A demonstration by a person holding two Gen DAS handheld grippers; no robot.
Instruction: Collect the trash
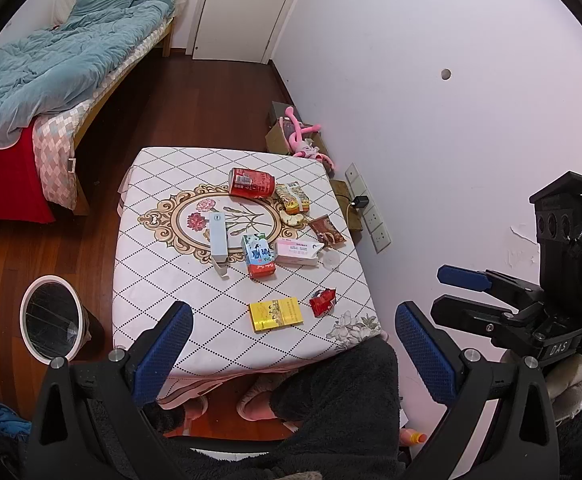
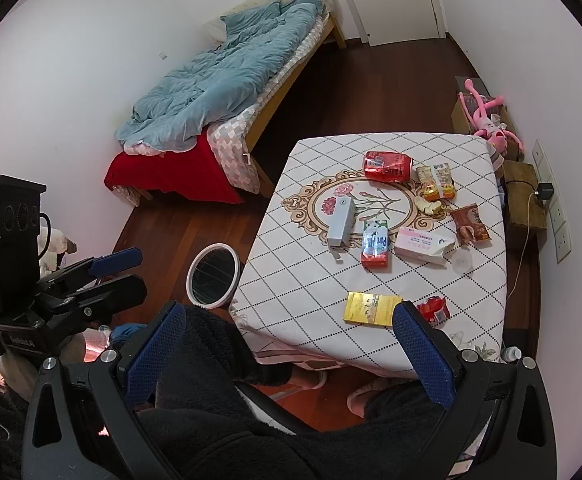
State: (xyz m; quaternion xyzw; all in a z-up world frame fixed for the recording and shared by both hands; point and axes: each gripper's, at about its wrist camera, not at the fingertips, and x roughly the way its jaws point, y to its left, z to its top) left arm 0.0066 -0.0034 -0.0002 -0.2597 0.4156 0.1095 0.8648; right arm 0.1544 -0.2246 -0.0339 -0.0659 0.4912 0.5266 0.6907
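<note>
Trash lies on a small table with a diamond-pattern cloth (image 1: 163, 248) (image 2: 291, 280): a red can (image 1: 251, 183) (image 2: 387, 166), a yellow flat box (image 1: 275, 314) (image 2: 371, 308), a crumpled red wrapper (image 1: 322, 301) (image 2: 434, 309), a green-red carton (image 1: 258, 255) (image 2: 375, 243), a pink-white box (image 1: 297, 251) (image 2: 421, 245), a grey box (image 1: 218, 236) (image 2: 341, 222) and snack packets (image 1: 292, 197). A white-rimmed bin (image 1: 53, 322) (image 2: 213, 274) stands on the floor left of the table. My left gripper (image 1: 293, 354) and right gripper (image 2: 287, 354) are open, empty, held above the table's near edge.
A bed with a blue duvet (image 1: 59, 64) (image 2: 231, 84) stands at the left. A cardboard box with a pink toy (image 1: 297, 136) (image 2: 487, 120) and a wall socket strip (image 1: 367, 208) are beyond the table. My knees in dark fleece (image 1: 331, 400) are below.
</note>
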